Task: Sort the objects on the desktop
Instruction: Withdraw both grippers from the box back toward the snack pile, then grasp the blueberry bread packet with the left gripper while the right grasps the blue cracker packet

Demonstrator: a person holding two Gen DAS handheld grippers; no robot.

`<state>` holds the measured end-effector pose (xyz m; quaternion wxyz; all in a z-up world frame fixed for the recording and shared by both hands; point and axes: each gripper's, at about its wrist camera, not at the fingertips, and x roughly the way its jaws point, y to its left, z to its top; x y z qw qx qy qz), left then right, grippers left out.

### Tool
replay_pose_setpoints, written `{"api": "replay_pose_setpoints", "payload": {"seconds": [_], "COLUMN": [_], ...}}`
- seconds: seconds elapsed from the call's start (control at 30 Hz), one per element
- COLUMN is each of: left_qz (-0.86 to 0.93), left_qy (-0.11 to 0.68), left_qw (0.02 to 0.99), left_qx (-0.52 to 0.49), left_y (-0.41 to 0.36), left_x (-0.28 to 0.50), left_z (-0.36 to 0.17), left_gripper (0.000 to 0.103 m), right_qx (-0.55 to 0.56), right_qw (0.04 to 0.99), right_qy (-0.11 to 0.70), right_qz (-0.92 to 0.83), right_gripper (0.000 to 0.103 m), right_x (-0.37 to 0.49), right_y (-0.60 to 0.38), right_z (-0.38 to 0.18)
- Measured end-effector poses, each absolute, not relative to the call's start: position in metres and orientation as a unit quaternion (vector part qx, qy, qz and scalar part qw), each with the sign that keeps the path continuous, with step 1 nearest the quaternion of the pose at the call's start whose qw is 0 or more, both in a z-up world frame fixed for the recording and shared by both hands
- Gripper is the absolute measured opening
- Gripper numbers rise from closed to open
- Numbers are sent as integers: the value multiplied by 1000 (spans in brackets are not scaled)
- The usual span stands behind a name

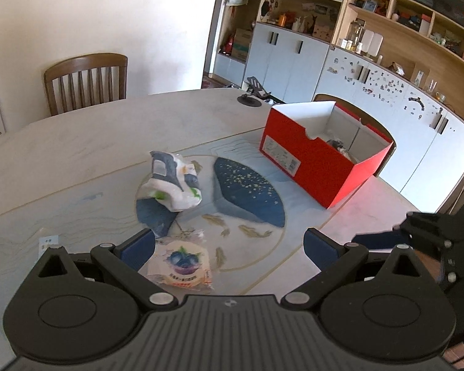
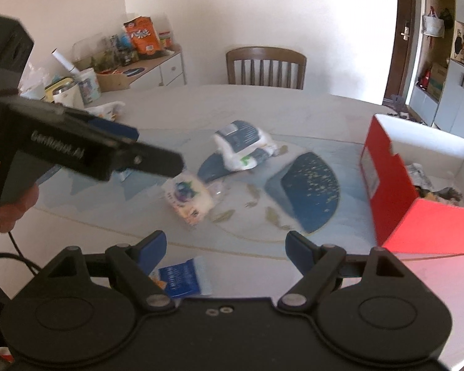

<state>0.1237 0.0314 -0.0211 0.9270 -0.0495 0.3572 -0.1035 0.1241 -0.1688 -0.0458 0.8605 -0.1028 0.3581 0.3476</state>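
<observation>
A: Item count on table?
B: 1 red box, open top, far right of the tabletop, some clutter inside (can't ID it). 3 loose pkgs: 1 white/blue crumpled bag at center on the round blue motif, 1 blueberry-print snack pack nearer the camera, 1 blue-label packet at the near edge, seen in right wrist view only.
A: Grippers?
B: 2. Left gripper: jaws wide apart, nothing clamped; blueberry pack lies just beside its left pad, whether touching can't be told. Right gripper: jaws wide, empty; blue-label packet sits below, next to its left finger.
A: Relative pos.?
B: Left unit shows in right view at far left, a hand on its grip, tips over the blueberry pack. Box well apart from all 3 pkgs.
A: Surroundings?
B: 1 wooden chair behind the table.
</observation>
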Motion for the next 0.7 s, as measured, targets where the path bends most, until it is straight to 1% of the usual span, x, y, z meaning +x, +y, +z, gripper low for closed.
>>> {"api": "replay_pose_setpoints", "payload": {"seconds": [0.27, 0.5, 0.7], "left_qz": [-79, -78, -78], "left_qy": [360, 374, 381], "left_qw": [928, 923, 920], "left_qx": [-46, -40, -39], "left_y": [44, 48, 53], "left_x": [124, 125, 127], "left_z": [-36, -51, -57], "left_gripper": [103, 103, 103], "right_qx": [-112, -112, -137], "right_qw": [847, 837, 822], "right_qy": [366, 384, 389], "right_qz": [368, 373, 392], "right_gripper": [91, 93, 93], "right_x": [102, 100, 95], "right_y": [-142, -123, -109], "right_z": [-67, -93, -110]}}
